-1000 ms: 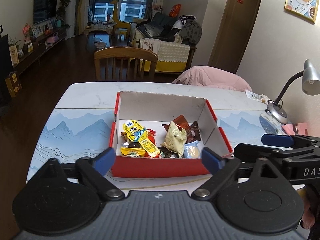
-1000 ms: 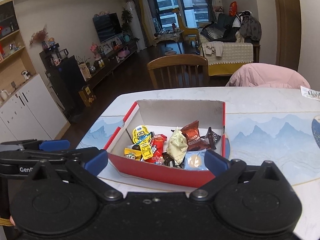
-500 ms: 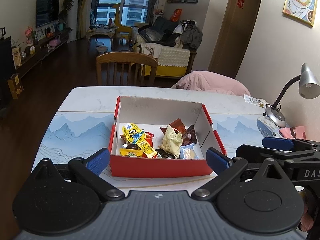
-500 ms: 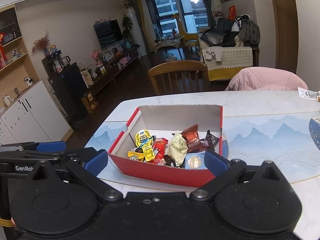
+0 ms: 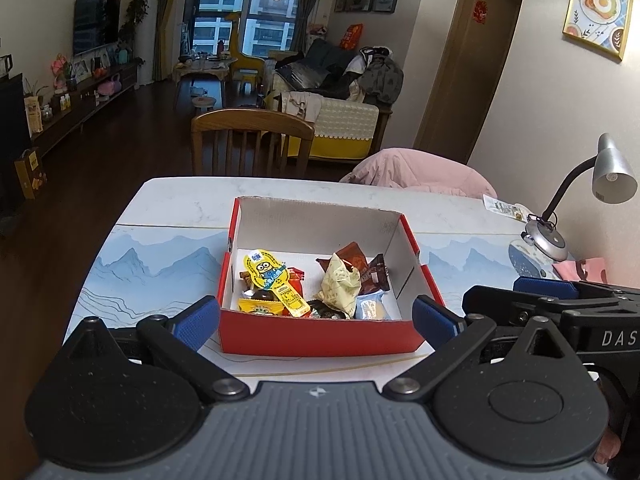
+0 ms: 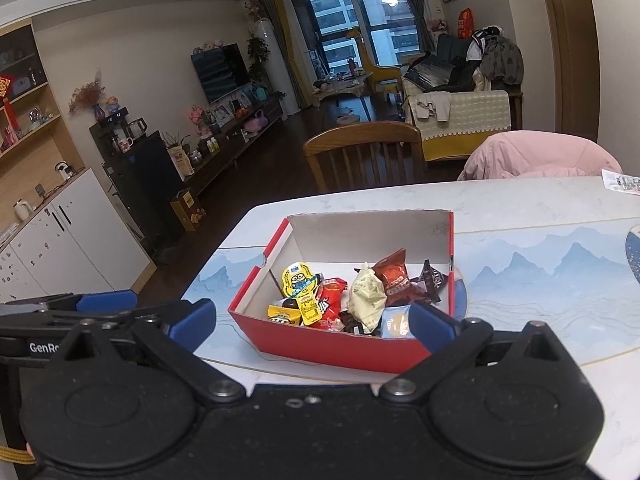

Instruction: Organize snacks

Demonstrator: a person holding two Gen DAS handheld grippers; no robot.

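A white table (image 5: 180, 200) carries a red box (image 5: 320, 338) near its front edge, and the snacks (image 5: 316, 286) lie heaped inside at the box's near wall. Your left gripper (image 5: 316, 316) and right gripper (image 6: 312, 318) hang wide open, empty. Sorting looks essentially done.

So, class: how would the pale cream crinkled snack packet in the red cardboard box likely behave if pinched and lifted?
The pale cream crinkled snack packet looks puffy and creased, so it would probably crumple under the fingers. It seems light for its size. It leans on neighbouring wrappers in the red cardboard box, so lifting it may shift them.
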